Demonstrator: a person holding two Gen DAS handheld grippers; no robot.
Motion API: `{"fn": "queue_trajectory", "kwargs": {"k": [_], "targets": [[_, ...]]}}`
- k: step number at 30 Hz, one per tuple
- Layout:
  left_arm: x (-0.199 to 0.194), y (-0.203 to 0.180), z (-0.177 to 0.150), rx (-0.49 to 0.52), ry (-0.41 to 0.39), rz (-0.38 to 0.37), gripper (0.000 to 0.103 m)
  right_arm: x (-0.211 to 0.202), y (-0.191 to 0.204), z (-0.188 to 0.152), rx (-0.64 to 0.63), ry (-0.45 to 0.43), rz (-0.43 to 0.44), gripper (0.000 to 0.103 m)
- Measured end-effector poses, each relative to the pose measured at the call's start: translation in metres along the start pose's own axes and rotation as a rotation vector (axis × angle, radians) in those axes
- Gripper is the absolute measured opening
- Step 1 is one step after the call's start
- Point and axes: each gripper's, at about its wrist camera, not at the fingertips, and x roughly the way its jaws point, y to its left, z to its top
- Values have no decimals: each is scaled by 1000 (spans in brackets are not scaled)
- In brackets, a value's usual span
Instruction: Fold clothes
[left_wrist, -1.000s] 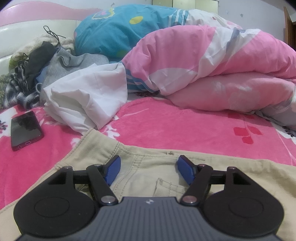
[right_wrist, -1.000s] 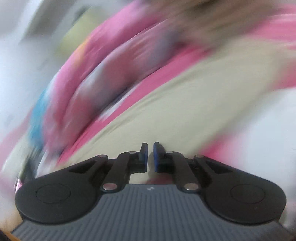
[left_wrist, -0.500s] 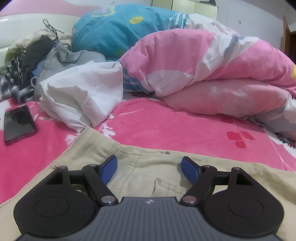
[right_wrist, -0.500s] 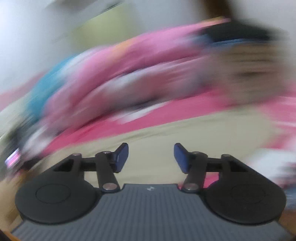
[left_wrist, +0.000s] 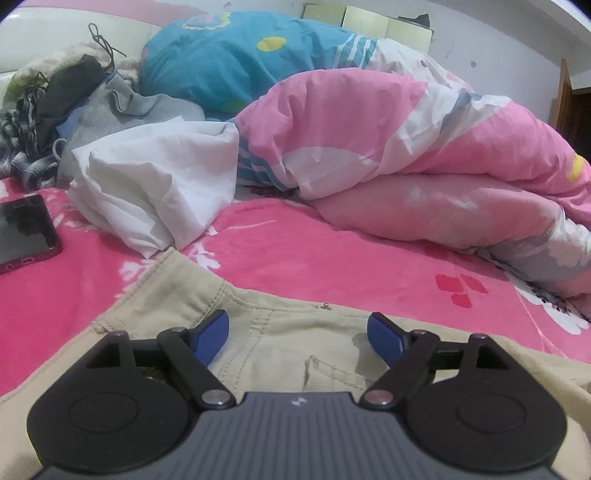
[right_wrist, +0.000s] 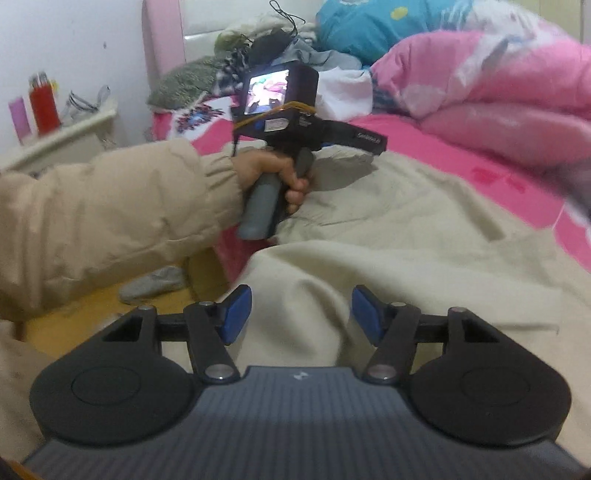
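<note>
The beige cotton trousers (left_wrist: 288, 343) lie spread on the pink floral bedsheet (left_wrist: 332, 258). The left gripper (left_wrist: 297, 332) and right gripper (right_wrist: 301, 314) have both just been opening, 2 sets of jaws empty above cloth. Risk: the dark smartphone (left_wrist: 26, 229) at 9 o'clock could be dragged along.

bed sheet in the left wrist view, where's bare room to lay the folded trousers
The widest free patch is pink sheet between the beige trousers and the pink duvet. A smaller strip lies between the phone and the trousers. The far left is crowded: white cloth and a clothes pile.
</note>
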Motion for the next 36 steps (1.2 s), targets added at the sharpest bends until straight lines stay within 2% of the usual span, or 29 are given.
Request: {"fn": "queue_trajectory", "kwargs": {"k": [5,7,8,9,11,12,14,18,23,28,31,32,33,35,36], "targets": [[0,2,-1,-9,-4,-10,84,30,-5,-12,-33,76,15,60],[0,1,-1,-8,-3,-9,84,34,-7,-15,-3,70,27,55],[0,1,-1,-7,-3,-8,84,31,-9,-15,13,61,27,43],[0,1,-1,-6,-2,-7,84,27,-12,-16,28,48,20,23],[0,1,0,-4,-1,-5,84,22,-22,-17,89,21,30,8],[0,0,0,-2,0,-4,84,21,-28,-18,123,4,40,5],[0,0,0,-1,1,-2,84,17,-40,-20,192,-32,59,4],[1,-1,0,5,4,2,84,-20,-71,-20,308,-180,36,4],[1,-2,0,12,7,8,84,-107,-155,-42,547,-432,-60,4],[1,-3,0,14,7,10,84,-191,-229,-115,778,-656,-183,5],[1,-3,0,15,8,12,84,-213,-258,-178,926,-656,-295,11],[2,-4,0,16,8,13,84,-220,-268,-199,982,-652,-339,18],[2,-4,0,17,9,13,84,-224,-275,-223,1069,-637,-407,31],[2,-4,0,19,9,14,84,-238,-282,-266,1246,-646,-532,34],[2,-4,0,19,10,14,84,-246,-281,-282,1311,-684,-570,34]]}}
